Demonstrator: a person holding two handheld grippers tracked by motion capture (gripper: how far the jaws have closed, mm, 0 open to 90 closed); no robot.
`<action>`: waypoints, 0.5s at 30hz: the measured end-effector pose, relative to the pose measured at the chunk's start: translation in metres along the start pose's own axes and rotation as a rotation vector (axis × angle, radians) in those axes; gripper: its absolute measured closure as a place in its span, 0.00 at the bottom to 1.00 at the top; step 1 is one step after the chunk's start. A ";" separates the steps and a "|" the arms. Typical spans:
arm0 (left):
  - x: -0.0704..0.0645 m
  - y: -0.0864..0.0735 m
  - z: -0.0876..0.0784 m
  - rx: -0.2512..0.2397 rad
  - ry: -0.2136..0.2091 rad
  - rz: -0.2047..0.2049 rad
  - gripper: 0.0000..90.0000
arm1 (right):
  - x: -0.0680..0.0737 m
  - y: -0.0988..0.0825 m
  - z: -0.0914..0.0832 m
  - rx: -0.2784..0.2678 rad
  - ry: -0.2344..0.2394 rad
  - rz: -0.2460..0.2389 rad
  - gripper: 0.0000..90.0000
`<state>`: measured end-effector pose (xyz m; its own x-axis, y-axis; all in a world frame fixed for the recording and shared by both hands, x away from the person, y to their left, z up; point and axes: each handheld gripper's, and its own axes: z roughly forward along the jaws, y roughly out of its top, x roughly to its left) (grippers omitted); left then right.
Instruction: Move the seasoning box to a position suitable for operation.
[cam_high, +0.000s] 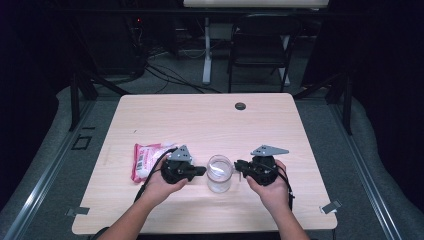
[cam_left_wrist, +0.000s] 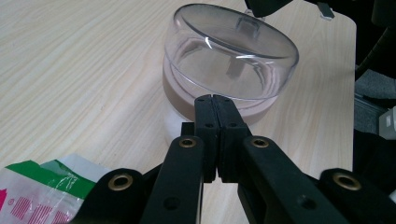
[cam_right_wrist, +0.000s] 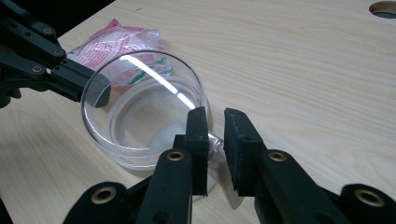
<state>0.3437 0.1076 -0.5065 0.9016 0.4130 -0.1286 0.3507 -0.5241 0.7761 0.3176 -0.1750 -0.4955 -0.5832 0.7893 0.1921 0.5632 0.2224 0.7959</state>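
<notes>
A pale wooden table (cam_high: 165, 110) is seen from above, with two forearms entering at the near edge. A black gripper is held in each hand, and both are pointed inward at a clear glass (cam_high: 219, 173) that stands upright on the near middle of the table.

The left gripper (cam_high: 202, 171) is held just left of the glass. In the left gripper view its jaws are pressed fully together with nothing between them, and the closed tip (cam_left_wrist: 215, 99) is placed against the glass wall (cam_left_wrist: 224, 70) below the rim; whether it actually touches cannot be told.

The right gripper (cam_high: 238, 165) is held just right of the glass. In the right gripper view its jaws are parted by a narrow gap (cam_right_wrist: 215, 122), and a small clear piece, possibly a handle on the glass (cam_right_wrist: 140, 116), is seen between them. Whether the pads press on it cannot be told.

A pink and white packet (cam_high: 146, 159) is laid flat on the table to the left, partly covered by the left hand. Further off, a dark round hole (cam_high: 240, 106) is set in the table near its far edge. Beyond the table, a dark chair (cam_high: 260, 47) is seen on the floor.
</notes>
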 end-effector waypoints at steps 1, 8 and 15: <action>-0.001 0.000 0.000 -0.002 -0.002 -0.001 0.99 | 0.000 0.000 0.000 0.000 0.000 0.000 0.88; -0.002 0.001 0.001 0.001 -0.002 0.003 0.98 | 0.000 0.000 0.000 0.002 -0.003 -0.006 0.88; -0.004 0.004 0.000 -0.017 -0.003 0.002 0.93 | 0.005 0.000 -0.002 0.002 -0.011 -0.024 0.79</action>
<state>0.3419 0.1039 -0.5034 0.9029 0.4099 -0.1292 0.3450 -0.5120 0.7867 0.3137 -0.1722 -0.4931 -0.5901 0.7899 0.1667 0.5503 0.2425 0.7990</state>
